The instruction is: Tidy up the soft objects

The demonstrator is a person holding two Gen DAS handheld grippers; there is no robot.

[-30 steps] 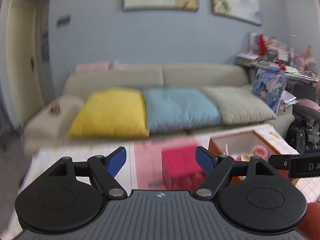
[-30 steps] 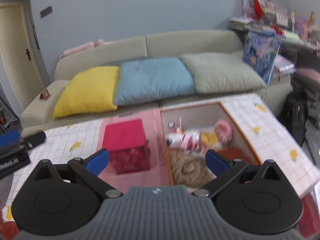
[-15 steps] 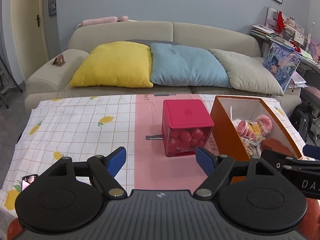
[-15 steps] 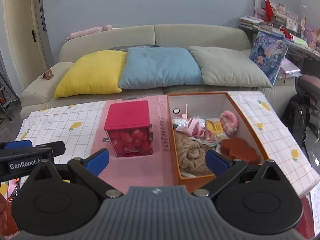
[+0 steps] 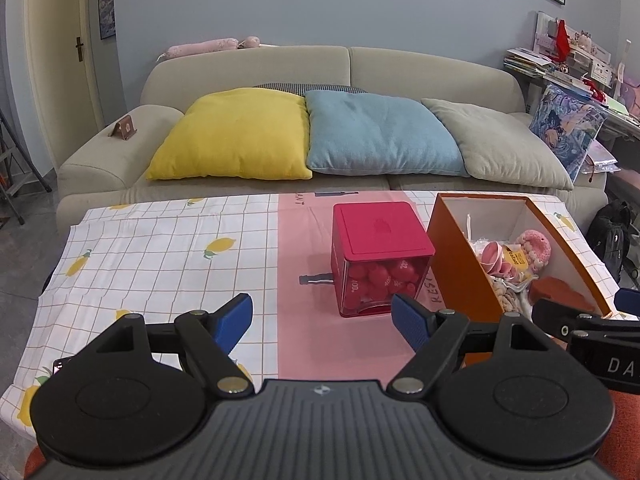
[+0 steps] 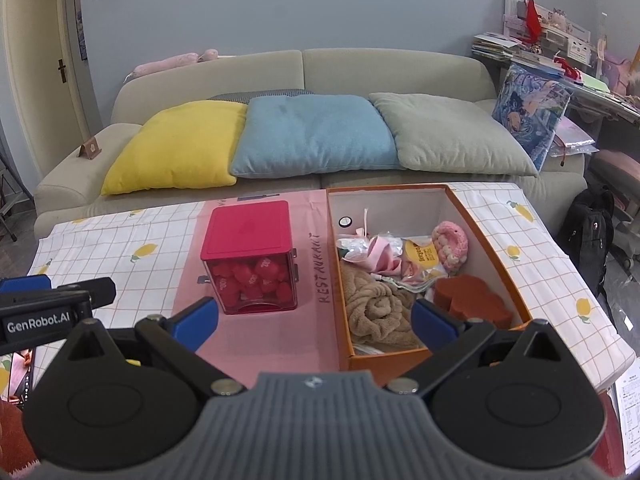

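Observation:
An orange box [image 6: 496, 256] stands on the table and holds soft things: a rolled tan towel [image 6: 376, 308], a pink knitted toy [image 6: 450, 244], a rust-red sponge [image 6: 472, 300] and wrapped packets [image 6: 420, 258]. The box also shows in the left wrist view [image 5: 452, 272]. A red-lidded clear cube [image 6: 250, 256] of red pieces stands left of it, also in the left wrist view [image 5: 380, 260]. My left gripper [image 5: 322, 320] is open and empty, short of the cube. My right gripper [image 6: 316, 318] is open and empty, short of the box's near left corner.
The table wears a lemon-print cloth [image 5: 160, 248] with a pink strip [image 5: 300, 240]. Behind it is a beige sofa [image 5: 348, 68] with yellow, blue and grey cushions. A black backpack [image 6: 588, 232] sits on the floor at right. A phone [image 6: 18, 376] lies at the table's near left.
Both views tilted down from the wall and sofa to the table and have steadied. Both grippers stayed open and empty.

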